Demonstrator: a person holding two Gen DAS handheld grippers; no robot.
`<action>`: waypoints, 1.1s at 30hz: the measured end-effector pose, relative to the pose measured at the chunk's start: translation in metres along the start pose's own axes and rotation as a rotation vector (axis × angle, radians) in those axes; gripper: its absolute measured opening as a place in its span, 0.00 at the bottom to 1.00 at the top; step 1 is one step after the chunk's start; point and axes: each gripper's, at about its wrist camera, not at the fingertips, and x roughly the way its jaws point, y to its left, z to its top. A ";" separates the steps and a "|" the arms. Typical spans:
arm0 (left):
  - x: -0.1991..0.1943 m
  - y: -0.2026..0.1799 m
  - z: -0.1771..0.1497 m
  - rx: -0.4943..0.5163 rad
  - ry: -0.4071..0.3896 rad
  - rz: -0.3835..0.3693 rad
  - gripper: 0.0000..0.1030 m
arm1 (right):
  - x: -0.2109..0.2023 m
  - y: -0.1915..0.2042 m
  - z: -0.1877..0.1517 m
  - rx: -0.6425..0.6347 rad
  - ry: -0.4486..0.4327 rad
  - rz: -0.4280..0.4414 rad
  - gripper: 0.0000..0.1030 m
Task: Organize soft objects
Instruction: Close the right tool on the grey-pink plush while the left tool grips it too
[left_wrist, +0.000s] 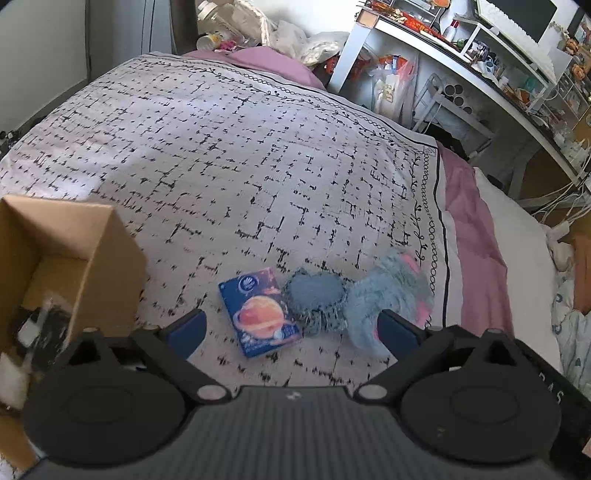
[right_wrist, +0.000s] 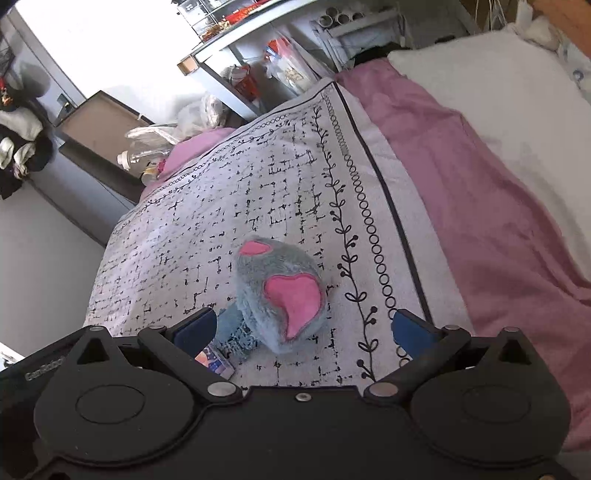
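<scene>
Fingers (right_wrist: 195, 326) of the right gripper (right_wrist: 303, 328) are spread wide, nothing held, aimed at the plush (right_wrist: 284, 291) at lower centre of its view, prob. lining up a grab. Left gripper (left_wrist: 291, 328) is likewise released and empty, above the pack (left_wrist: 258, 317) and denim piece (left_wrist: 314, 299), low centre of the left view. All three lie in a row, touching, on the sheet (left_wrist: 221, 166). Box (left_wrist: 55, 258), left edge, open w/ something dark inside, looks like the drop spot, so items sit near it. Desk (left_wrist: 480, 55) upper right.
</scene>
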 end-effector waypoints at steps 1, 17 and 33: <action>0.005 -0.001 0.002 0.005 0.001 -0.002 0.95 | 0.005 -0.001 0.000 0.003 0.008 0.006 0.98; 0.066 -0.039 0.015 0.082 0.076 -0.141 0.42 | 0.046 -0.045 0.011 0.248 0.054 0.032 0.42; 0.094 -0.065 0.014 0.103 0.120 -0.212 0.25 | 0.048 -0.060 0.018 0.315 0.031 0.140 0.42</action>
